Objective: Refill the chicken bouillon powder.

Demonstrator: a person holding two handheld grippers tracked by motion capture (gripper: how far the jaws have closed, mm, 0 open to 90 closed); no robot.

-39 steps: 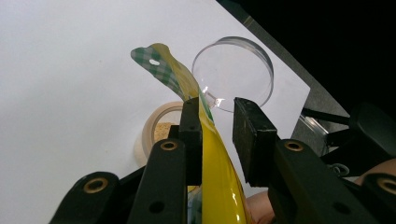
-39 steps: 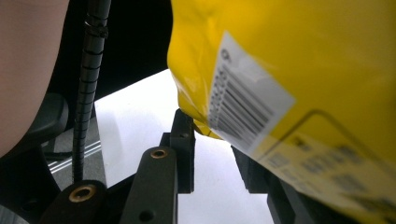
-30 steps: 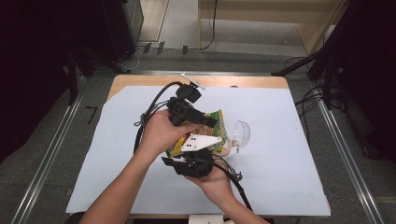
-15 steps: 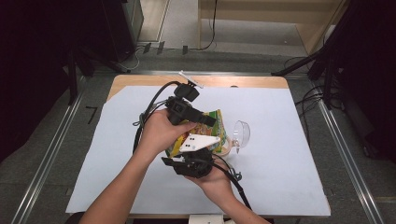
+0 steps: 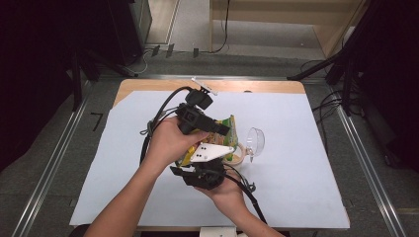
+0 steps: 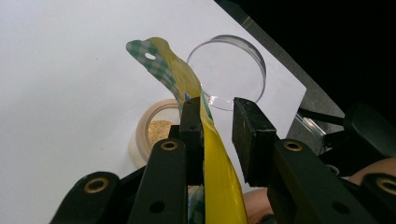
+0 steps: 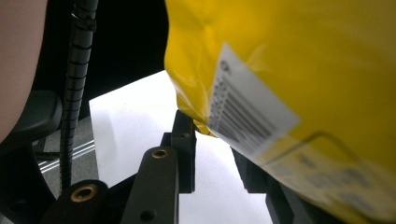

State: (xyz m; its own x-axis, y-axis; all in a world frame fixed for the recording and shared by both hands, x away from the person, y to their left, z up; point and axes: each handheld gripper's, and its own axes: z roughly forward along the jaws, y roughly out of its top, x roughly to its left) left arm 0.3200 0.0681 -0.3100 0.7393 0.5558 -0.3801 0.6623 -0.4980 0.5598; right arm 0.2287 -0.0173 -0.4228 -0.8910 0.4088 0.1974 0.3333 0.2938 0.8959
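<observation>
Centre of the high view: both hands meet over the white-covered table (image 5: 306, 163), each with a black gripper, a yellow pouch (image 5: 225, 129) between them.

Left gripper (image 5: 217, 129), the upper one in the high view, points toward the right of the frame. In the left gripper view the pouch (image 6: 212, 154) runs up between the two jaws, lying flat against the left pad; a clear gap stands between the pouch and the right pad. Jaws apart, not clamped. The pouch's green-checked top with its hang hole curls to the upper left of that frame.

Right gripper (image 5: 210, 173) sits lower in the high view, just beneath the pouch. In the right gripper view the yellow pouch (image 7: 289, 70), barcode label (image 7: 247, 107) showing, fills the upper right; its lower corner touches the tip of the left jaw. The right jaw is mostly covered by the pouch, so whether the pair pinches it I cannot tell.

Just right of the grippers in the high view: a small beige round container (image 5: 236, 157) on the table, tan powder inside per the left gripper view. Beside it, a clear round lid (image 5: 255, 140).
</observation>
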